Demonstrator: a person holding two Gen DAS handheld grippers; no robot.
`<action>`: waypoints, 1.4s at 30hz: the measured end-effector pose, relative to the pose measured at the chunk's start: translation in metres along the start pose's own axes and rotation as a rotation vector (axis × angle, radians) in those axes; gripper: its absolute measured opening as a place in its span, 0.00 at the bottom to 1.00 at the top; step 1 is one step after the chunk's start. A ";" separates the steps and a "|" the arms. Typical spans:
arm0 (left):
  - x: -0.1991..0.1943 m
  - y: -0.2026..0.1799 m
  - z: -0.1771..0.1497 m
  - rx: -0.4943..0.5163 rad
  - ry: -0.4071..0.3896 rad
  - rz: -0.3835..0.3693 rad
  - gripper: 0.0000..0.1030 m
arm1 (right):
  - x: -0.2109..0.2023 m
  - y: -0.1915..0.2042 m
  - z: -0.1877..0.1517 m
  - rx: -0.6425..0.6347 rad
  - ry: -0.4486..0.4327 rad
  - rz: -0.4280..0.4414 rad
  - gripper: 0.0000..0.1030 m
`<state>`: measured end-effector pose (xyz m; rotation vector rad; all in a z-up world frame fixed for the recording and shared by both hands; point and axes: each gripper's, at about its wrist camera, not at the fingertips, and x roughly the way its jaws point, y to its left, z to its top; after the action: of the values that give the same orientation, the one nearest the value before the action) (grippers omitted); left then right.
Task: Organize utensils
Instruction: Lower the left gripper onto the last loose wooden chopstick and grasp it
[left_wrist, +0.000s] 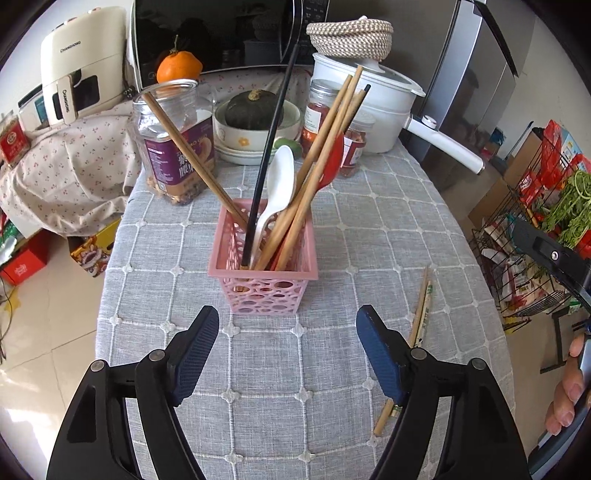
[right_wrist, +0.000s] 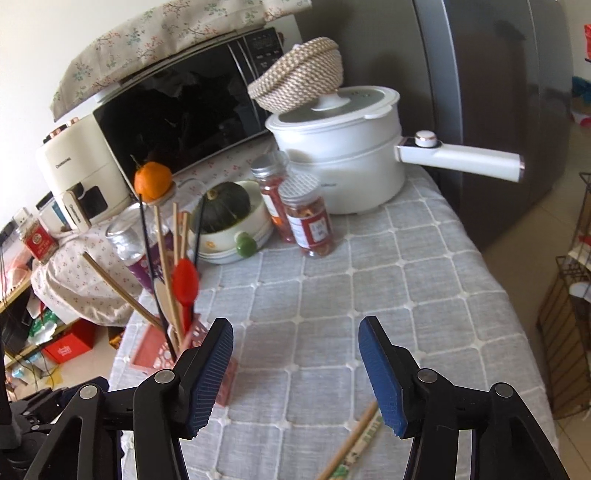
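Last chopsticks left on cloth, basket nearly full

Both claws released, empty; chopsticks (right_wrist: 352, 441) lie just under right claw (right_wrist: 295, 373), long axis running fwd-left toward pink basket (left_wrist: 263, 275); left claw (left_wrist: 288, 354) faces basket, chopsticks off to its right; right is nearer.

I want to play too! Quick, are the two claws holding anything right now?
Left gripper: open, holding nothing, facing the pink basket.
Right gripper: open, holding nothing; the chopsticks lie on the cloth below it.
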<state>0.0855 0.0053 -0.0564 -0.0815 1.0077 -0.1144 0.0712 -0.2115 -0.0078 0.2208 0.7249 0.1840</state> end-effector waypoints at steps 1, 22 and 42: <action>0.002 -0.004 -0.001 0.003 0.009 -0.004 0.77 | 0.000 -0.006 -0.002 0.002 0.015 -0.016 0.64; 0.085 -0.089 -0.006 0.095 0.224 -0.088 0.78 | 0.030 -0.110 -0.051 0.163 0.352 -0.125 0.76; 0.168 -0.172 0.021 0.216 0.336 -0.148 0.09 | 0.052 -0.152 -0.056 0.200 0.448 -0.140 0.76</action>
<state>0.1818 -0.1873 -0.1654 0.0636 1.3181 -0.3809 0.0857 -0.3370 -0.1213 0.3233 1.2021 0.0250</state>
